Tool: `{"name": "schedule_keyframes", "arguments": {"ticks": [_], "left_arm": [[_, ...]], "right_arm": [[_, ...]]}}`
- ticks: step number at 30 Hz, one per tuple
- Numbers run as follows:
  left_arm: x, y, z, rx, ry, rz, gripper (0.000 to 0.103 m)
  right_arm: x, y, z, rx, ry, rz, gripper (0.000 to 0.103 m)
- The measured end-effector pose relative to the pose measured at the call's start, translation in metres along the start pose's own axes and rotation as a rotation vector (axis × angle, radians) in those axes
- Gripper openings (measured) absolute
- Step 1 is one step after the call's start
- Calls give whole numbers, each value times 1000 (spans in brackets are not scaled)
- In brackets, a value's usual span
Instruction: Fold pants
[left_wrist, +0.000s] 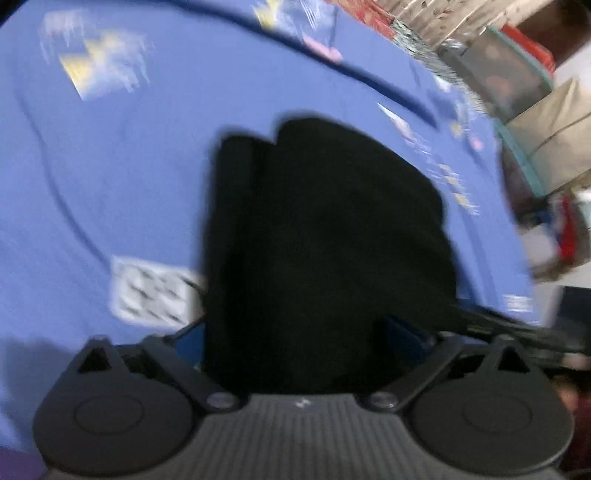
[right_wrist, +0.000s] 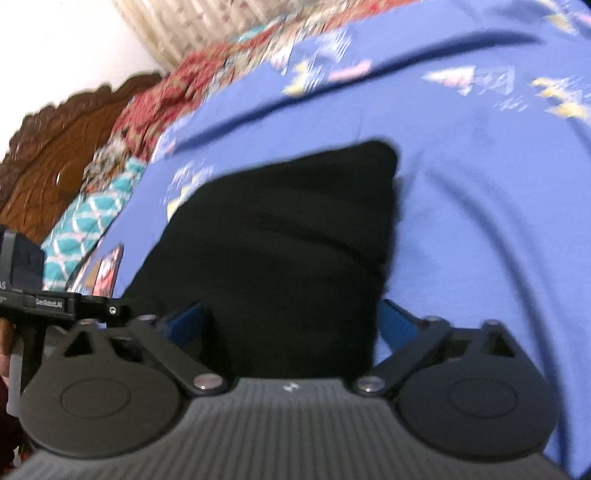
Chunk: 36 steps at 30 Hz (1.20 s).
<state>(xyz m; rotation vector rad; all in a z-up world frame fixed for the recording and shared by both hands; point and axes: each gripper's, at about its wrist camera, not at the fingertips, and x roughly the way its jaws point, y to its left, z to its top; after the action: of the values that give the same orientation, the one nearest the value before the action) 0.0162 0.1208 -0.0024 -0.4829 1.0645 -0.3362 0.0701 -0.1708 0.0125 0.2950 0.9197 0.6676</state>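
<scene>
Both our left tongs (left_wrist: 295, 325) and right tongs (right_wrist: 291, 317) stand wide around the folded black pants (left_wrist: 317, 240); closing carelessly could drag layers across the blue bedsheet (left_wrist: 110, 177).

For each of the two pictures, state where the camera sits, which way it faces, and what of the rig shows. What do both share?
Left wrist: on the left tongs, facing forward over black pants on the blue sheet; own linkage shows.
Right wrist: on the right tongs, facing the pants toward the wooden headboard; own linkage shows.
Shared: pants, sheet.
</scene>
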Motion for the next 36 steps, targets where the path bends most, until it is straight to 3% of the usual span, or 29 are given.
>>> {"name": "schedule_keyframes", "arguments": {"ticks": [1,3,4,5,7,14,16,18,21,24,25,26,29,32,36], "left_arm": [[0,-3,-3,16,-30,19,87],[-5,-11,-2,16,-66,5,63],[-12,-15,3,-1,-89,-26,62],[-18,-21,11,6,-116,-70,62],[-30,-44,35,70,-189,-120,62],[-32,-111,143,297,-401,-123,64],[-15,-119,173,361,-467,-118,71],[15,-124,194,401,-484,-71,73],[74,-110,217,375,-430,-1,73],[134,-81,226,255,-292,105,65],[151,-72,224,215,-242,153,67],[158,-66,216,192,-246,177,75],[145,-71,199,192,-281,192,82],[127,-86,183,214,-276,262,83],[101,-114,160,256,-247,339,86]], "right_arm": [[0,4,0,-11,-6,-9,80],[-5,18,7,-76,-20,-21,60],[-9,26,12,-115,-38,-28,50],[-13,34,20,-169,-69,-32,47],[-20,45,41,-244,-139,-22,45],[-36,41,150,-373,-481,-54,44],[-28,28,178,-392,-556,-74,44],[-6,8,200,-378,-586,-94,44],[43,-23,214,-353,-542,-161,44],[102,-57,214,-278,-350,-232,45],[116,-63,210,-253,-277,-267,47],[120,-67,204,-232,-263,-298,53],[92,-73,196,-128,-298,-230,56],[72,-65,184,-83,-304,-243,60],[35,-49,144,-43,-280,-261,61]]}}
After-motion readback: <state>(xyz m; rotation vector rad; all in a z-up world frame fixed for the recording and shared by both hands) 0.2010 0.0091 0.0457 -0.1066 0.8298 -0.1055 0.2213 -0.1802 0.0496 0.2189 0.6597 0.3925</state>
